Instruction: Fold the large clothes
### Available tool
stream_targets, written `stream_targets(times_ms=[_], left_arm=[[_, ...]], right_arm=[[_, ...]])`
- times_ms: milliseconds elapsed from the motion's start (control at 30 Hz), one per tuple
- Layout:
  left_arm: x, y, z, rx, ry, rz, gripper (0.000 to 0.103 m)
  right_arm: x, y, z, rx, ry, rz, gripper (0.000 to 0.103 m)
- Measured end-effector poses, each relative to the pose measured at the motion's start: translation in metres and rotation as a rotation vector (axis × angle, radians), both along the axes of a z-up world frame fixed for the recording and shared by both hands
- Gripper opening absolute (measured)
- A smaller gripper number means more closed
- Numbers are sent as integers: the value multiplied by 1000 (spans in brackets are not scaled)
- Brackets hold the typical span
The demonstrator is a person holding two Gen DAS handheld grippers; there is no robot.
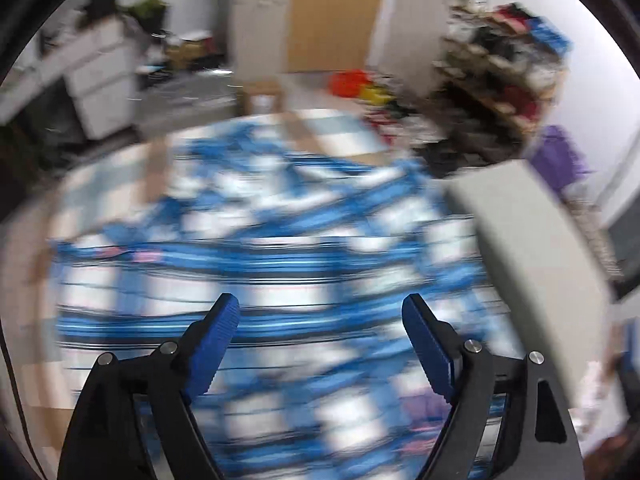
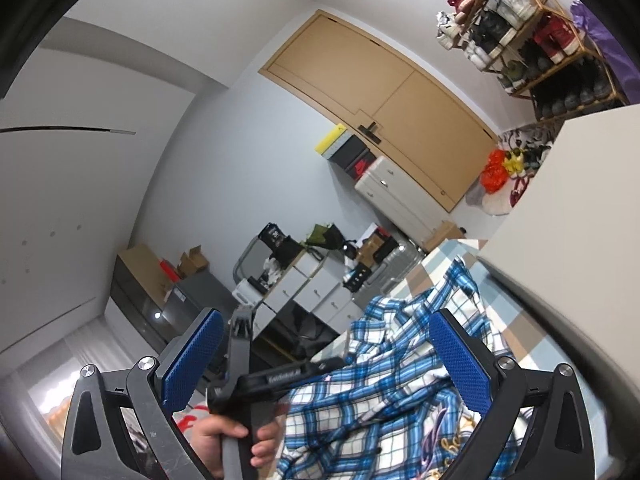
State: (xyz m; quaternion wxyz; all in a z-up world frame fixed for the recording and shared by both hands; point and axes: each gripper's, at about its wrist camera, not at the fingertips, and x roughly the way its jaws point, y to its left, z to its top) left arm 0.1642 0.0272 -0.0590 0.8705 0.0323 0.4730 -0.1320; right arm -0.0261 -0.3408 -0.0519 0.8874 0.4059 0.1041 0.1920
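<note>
A large blue-and-white plaid shirt (image 1: 280, 264) lies crumpled over a table with a checked cloth (image 1: 340, 132). The left wrist view is motion-blurred. My left gripper (image 1: 320, 312) is open and empty, hovering just above the shirt. In the right wrist view the shirt (image 2: 400, 360) lies in a heap below my right gripper (image 2: 326, 344), which is open and empty and tilted. The left gripper's black body (image 2: 248, 364), held in a hand (image 2: 224, 440), shows between the right fingers.
A grey-white box or panel (image 1: 532, 264) stands at the right of the table, also in the right wrist view (image 2: 580, 208). A shoe rack (image 2: 532, 36), white drawers (image 2: 308, 288), wooden doors (image 2: 384, 100) and floor clutter surround the table.
</note>
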Motion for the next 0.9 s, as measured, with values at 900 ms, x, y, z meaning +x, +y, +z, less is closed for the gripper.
stream_targets(times_ms=[900], left_arm=[[-64,46,-42,15,-153,220,83]], right_arm=[[25,53,-8,-267,79,112,103]])
